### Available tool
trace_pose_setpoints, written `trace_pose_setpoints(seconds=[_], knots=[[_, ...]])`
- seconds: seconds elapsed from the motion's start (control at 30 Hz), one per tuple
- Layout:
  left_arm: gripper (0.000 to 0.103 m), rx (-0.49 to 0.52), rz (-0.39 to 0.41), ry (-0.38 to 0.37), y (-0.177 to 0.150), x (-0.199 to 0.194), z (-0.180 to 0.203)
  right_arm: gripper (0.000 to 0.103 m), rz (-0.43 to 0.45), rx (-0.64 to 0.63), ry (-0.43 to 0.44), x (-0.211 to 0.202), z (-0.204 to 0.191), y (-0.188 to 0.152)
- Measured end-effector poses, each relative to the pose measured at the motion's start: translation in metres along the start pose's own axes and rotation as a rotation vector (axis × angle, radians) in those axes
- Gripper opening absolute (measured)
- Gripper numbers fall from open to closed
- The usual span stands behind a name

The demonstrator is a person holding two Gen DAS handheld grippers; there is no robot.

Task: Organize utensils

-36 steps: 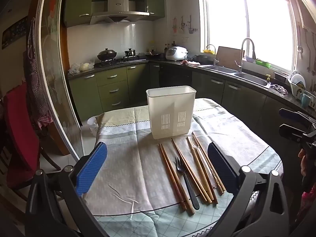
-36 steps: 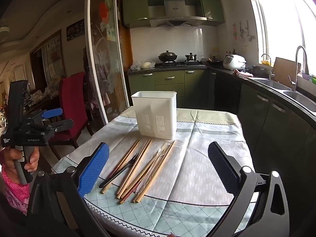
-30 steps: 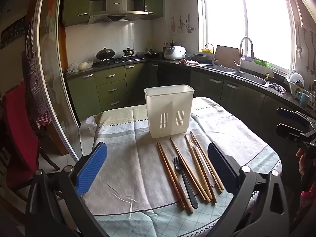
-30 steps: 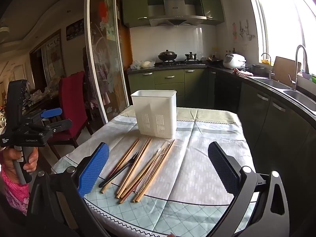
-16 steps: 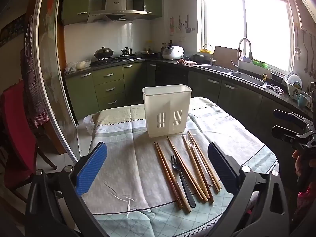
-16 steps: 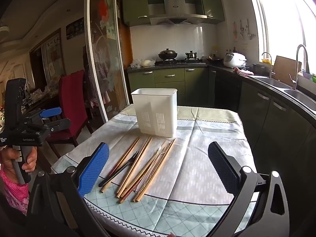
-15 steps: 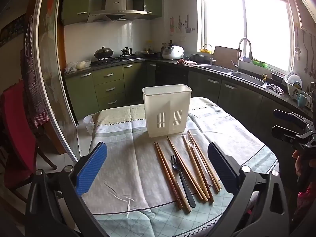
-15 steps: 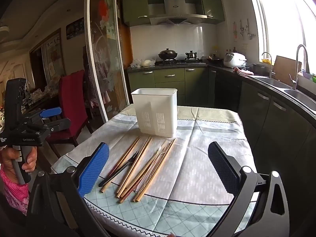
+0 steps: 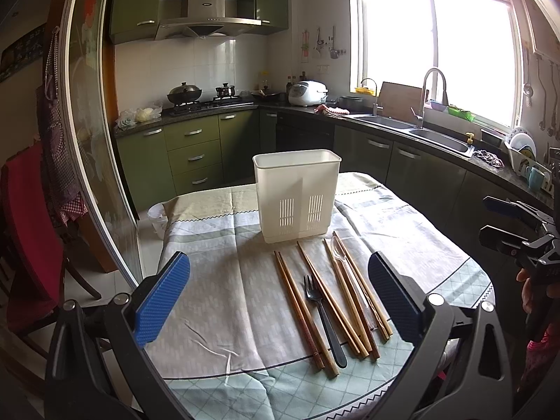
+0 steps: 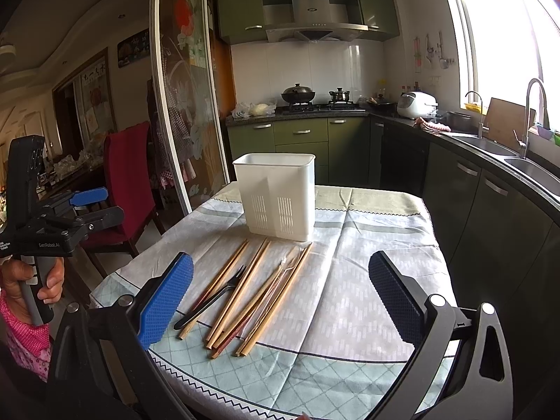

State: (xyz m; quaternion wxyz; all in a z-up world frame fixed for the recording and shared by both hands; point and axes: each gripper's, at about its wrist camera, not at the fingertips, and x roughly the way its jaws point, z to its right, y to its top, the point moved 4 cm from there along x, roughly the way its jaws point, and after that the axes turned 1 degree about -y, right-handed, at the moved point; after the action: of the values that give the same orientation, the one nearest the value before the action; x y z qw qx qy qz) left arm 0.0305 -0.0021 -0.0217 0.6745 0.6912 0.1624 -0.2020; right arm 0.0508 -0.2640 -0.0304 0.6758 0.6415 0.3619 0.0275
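Left of white caddy (image 9: 296, 196): bare worktop (image 9: 224, 280), free.
In front of caddy: chopsticks (image 9: 304, 311), black fork (image 9: 323, 322) block.

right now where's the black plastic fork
In the left wrist view the black plastic fork lies on the tablecloth among the wooden chopsticks, tines toward the white slotted plastic holder.

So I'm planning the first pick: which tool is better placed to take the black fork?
Probably the left. In its own view the left tool frames the black fork, handle toward it. From the right tool the fork lies off toward its left finger. Both are open.
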Motion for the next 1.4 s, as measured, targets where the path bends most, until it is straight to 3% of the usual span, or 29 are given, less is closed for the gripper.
trace_pose_setpoints(seconds=[1.4], knots=[[0.097,-0.004,-0.002,0.005,-0.0017,-0.0009,-0.0040,0.099,-0.006,-0.002,0.002,0.0029,0.0003,0.0007]])
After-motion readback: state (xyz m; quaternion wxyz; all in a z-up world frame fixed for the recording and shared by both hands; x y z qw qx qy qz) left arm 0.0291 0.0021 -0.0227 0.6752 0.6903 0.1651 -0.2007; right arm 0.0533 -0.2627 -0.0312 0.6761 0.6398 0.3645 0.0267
